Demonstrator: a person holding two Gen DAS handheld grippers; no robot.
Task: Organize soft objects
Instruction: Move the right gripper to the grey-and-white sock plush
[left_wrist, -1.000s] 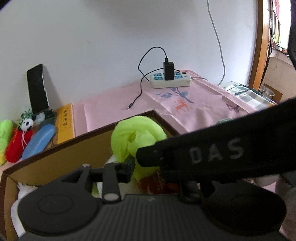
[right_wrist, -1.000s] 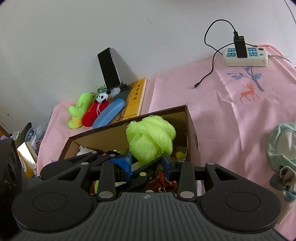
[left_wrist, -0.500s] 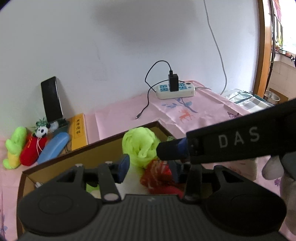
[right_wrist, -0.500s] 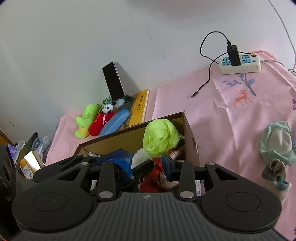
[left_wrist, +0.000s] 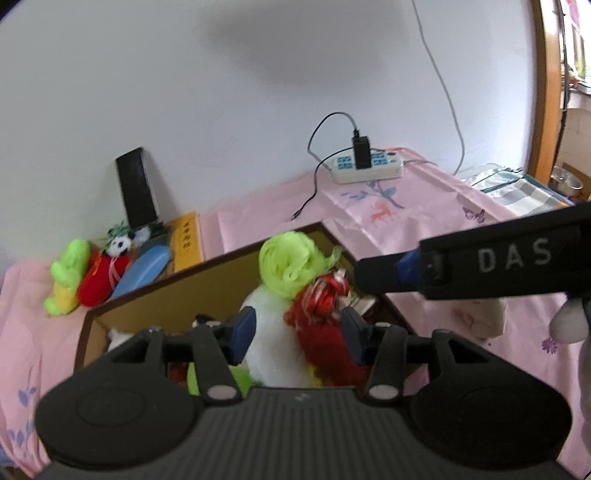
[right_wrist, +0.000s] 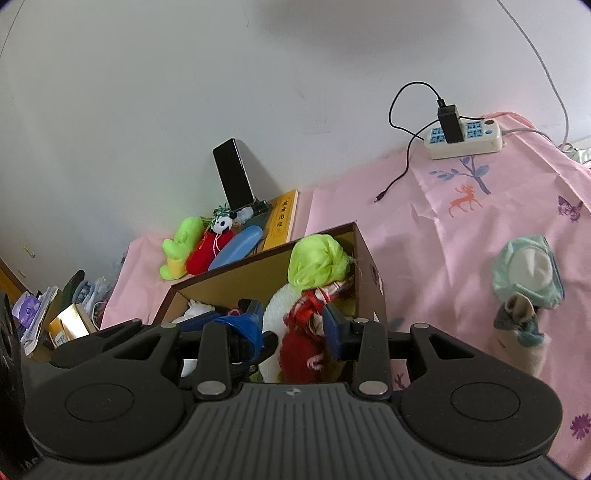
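A brown cardboard box sits on the pink cloth, holding a neon-yellow mesh ball, a white plush and a red doll. My left gripper is open above the box, its jaws either side of the plush and doll. My right gripper is open above the box too; its black body crosses the left wrist view. A teal and white soft toy lies on the cloth at the right.
Green, red and panda plushes and a blue case lie behind the box, by a yellow book and a propped phone. A power strip with cable is at the back right. Clutter lies at the left edge.
Both grippers have risen and drawn back from the box. The left jaws have opened wider. The yellow ball, white plush and red doll now show inside the box.
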